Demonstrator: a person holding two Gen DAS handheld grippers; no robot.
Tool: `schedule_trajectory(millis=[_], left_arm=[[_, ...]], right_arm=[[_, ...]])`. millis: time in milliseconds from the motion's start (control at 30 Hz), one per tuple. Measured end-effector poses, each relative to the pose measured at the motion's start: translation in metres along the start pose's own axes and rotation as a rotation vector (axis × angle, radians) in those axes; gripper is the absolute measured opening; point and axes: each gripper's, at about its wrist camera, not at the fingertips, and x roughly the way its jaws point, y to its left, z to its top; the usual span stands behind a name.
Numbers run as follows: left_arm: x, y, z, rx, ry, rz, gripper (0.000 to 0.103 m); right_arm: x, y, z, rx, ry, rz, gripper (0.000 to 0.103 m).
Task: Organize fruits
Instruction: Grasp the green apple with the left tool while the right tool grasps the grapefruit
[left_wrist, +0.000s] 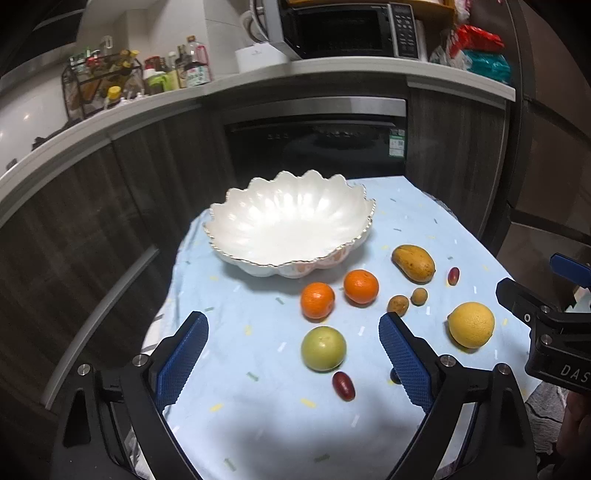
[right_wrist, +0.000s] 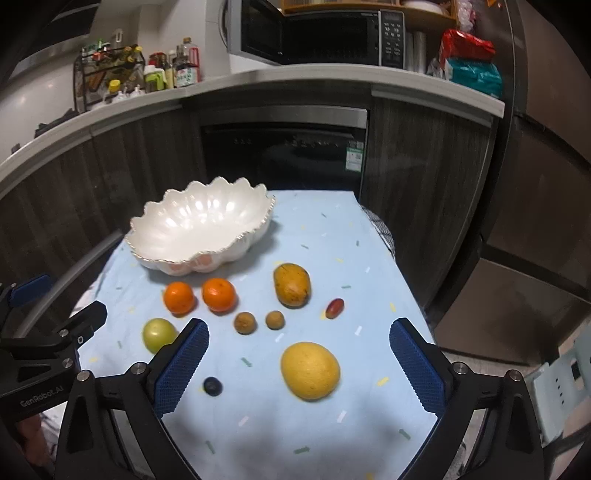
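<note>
A white scalloped bowl (left_wrist: 291, 225) (right_wrist: 199, 227) stands empty at the back of the table. In front of it lie two oranges (left_wrist: 317, 300) (left_wrist: 361, 286), a mango (left_wrist: 413, 263), two small brown fruits (left_wrist: 398, 305), a green apple (left_wrist: 323, 348), a yellow citrus (left_wrist: 471, 324) (right_wrist: 310, 370), red grapes (left_wrist: 343, 385) (left_wrist: 453, 276) and a dark blueberry (right_wrist: 212, 386). My left gripper (left_wrist: 293, 350) is open above the green apple. My right gripper (right_wrist: 299, 354) is open above the yellow citrus. Both are empty.
The table wears a light blue cloth (left_wrist: 258, 413) with coloured flecks. Behind it are dark cabinets, an oven (left_wrist: 317, 147) and a counter with a microwave (left_wrist: 343, 29) and bottles (left_wrist: 110, 77). The table edges drop off left and right.
</note>
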Motion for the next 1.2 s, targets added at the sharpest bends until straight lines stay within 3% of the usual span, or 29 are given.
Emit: schedule_trajectory(millis=[333, 567, 1033, 1200], left_arm=[[0.044, -0.009, -0.009, 0.026, 0.029, -0.029, 0.088], [0.069, -0.012, -0.018, 0.027, 0.068, -0.036, 0.084], [0.102, -0.020, -0.036, 0.030, 0.141, -0.072, 0.065], [0.109, -0.021, -0.039, 0.024, 0.160, -0.081, 0.057]], right_arm=[[0.037, -0.001, -0.010, -0.008, 0.037, -0.022, 0.096], [0.061, -0.001, -0.020, -0.022, 0.084, -0.023, 0.088], [0.088, -0.004, -0.036, -0.017, 0.157, -0.025, 0.083], [0.097, -0.005, -0.041, -0.008, 0.190, -0.015, 0.076]])
